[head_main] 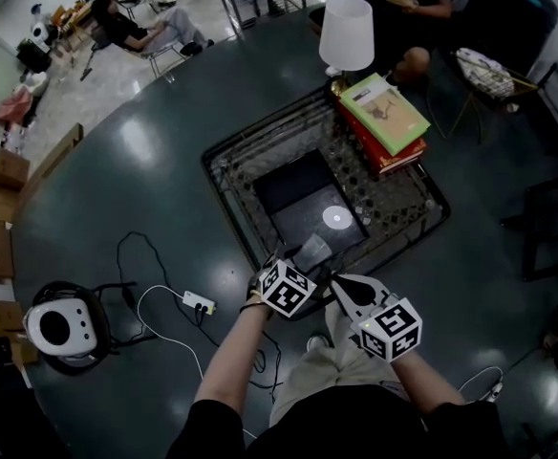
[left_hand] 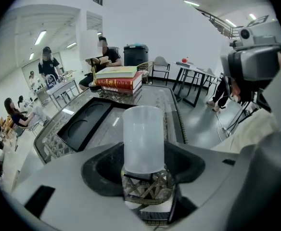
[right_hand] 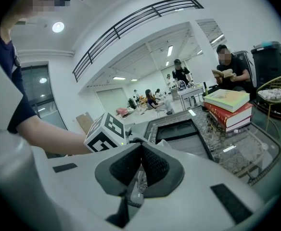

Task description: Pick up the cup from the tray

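Left gripper view shows my left gripper (left_hand: 144, 171) pinching the translucent cup (left_hand: 143, 136) low on its wall. The black tray (left_hand: 90, 117) lies beyond and below it, so I judge the pick made and the cup lifted off, at the tray's near side; the next move calls only for a steady, upright carry clear of the tray. My right gripper (right_hand: 140, 154) is pressed together on nothing, nearer me than the tray. The cup's base is lost behind a lattice-patterned band (left_hand: 147, 189) I cannot identify, and in the head view my left gripper covers much of the cup.
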`<state>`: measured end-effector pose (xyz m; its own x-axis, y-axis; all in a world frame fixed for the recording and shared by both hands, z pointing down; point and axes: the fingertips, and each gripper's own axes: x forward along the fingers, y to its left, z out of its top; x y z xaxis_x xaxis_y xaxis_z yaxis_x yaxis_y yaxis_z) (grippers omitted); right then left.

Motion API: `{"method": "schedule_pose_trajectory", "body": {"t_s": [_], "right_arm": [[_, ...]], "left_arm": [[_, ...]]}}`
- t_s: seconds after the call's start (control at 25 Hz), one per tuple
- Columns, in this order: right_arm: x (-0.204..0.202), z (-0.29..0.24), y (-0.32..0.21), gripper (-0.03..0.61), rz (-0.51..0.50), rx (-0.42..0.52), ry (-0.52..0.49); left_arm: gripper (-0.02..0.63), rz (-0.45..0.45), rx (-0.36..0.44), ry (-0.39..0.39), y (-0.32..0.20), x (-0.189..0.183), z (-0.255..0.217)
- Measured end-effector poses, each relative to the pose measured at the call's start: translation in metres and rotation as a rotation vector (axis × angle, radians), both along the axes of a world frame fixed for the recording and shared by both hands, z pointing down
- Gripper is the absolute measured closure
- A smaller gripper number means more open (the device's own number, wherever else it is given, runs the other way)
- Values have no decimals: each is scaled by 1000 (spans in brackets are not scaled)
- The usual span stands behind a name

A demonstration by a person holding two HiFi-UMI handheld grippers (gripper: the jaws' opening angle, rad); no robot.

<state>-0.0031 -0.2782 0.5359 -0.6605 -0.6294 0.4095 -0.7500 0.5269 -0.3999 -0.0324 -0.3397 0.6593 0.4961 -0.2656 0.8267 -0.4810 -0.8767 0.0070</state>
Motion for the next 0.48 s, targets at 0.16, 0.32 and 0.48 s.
{"method": "schedule_pose_trajectory", "body": {"t_s": [0.16,0.32,0.48], "right_arm": [[-4,-9,9,566,-2,26,-3],[-4,-16,21,566,-2,43,1],[-1,-21,32,566,15,58,2]], "left_arm": [[353,-43,12,37,15,-5,-14],[353,-107,22,117,31,-5,-36],[353,-155,74,199,46,-3,-63]]}}
